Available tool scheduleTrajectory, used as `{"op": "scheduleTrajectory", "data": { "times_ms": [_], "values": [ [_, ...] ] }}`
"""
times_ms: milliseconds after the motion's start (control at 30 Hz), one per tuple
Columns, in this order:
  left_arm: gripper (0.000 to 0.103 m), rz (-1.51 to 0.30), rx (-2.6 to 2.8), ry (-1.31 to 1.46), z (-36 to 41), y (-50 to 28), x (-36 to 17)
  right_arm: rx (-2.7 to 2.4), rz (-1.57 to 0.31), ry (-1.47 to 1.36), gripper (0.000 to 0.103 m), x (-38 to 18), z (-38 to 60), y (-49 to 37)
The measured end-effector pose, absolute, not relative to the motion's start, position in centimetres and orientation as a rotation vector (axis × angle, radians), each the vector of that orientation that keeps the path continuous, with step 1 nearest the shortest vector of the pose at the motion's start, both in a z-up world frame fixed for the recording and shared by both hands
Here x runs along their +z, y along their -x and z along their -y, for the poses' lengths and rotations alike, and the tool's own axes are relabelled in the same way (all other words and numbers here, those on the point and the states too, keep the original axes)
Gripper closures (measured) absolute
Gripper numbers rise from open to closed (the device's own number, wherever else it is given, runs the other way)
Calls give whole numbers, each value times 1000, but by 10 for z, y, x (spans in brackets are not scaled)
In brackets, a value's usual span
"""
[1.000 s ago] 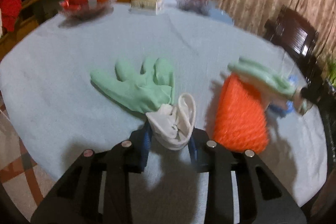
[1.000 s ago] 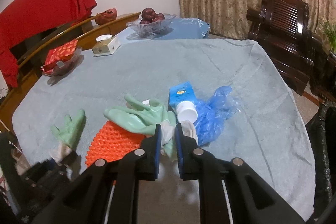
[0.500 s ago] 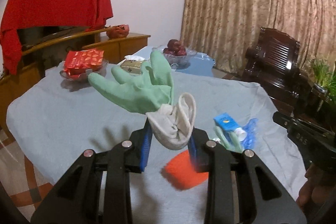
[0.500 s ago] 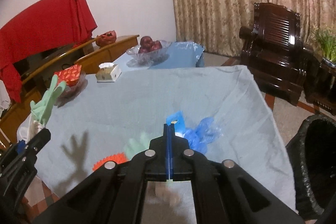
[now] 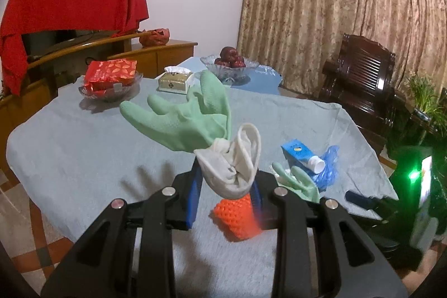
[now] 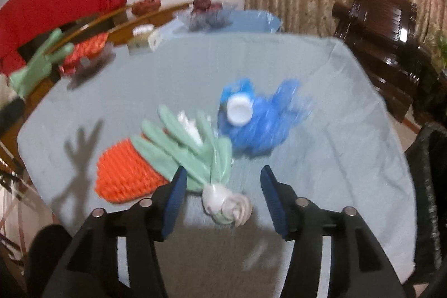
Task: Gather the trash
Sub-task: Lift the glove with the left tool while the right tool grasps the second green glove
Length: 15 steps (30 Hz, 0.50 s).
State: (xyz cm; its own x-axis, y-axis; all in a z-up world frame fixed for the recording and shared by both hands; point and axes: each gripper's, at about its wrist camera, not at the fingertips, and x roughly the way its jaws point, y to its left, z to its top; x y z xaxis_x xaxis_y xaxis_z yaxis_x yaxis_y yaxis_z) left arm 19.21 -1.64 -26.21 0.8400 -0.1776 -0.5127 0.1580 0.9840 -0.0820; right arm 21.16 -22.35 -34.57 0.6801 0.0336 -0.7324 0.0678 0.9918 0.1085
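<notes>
On the table (image 5: 83, 158), left claw (image 5: 226, 186) grips a green glove (image 5: 181, 119); right claw (image 6: 223, 197) is opening, empty.

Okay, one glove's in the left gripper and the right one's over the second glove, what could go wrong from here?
1. The left gripper pinches only the bunched white cuff of the held green glove; the glove could slip free on the way to the bin.
2. The right gripper has its jaws opening above the second glove, which overlaps the orange spiky pad; closing off-centre might drag the pad along.
</notes>
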Motion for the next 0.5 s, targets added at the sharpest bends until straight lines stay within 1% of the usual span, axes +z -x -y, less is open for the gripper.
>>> {"op": "scheduleTrajectory", "data": {
  "times_ms": [33,67,100,133,167,200,367,500],
  "values": [
    [73,-548,-177,38,16,-193,-263,-15,-841,-127,42,-353,223,-215],
    [73,-553,-178,39,15,-195,-265,-19,-862,-115,39,-361,221,-217],
    [73,-555,-177,40,15,-195,-265,-21,-877,-105,37,-367,221,-219],
    [73,-556,-175,39,15,-196,-266,-11,-897,-104,38,-371,221,-221],
    [73,-558,-175,39,15,-197,-266,3,-914,-108,42,-375,221,-223],
    [73,-558,-176,36,15,-197,-266,17,-941,-111,66,-379,221,-225],
    [73,-558,-176,34,15,-196,-265,35,-881,-143,69,-358,226,-215],
    [73,-549,-184,32,16,-194,-261,47,-791,-149,69,-321,228,-206]
  ]
}}
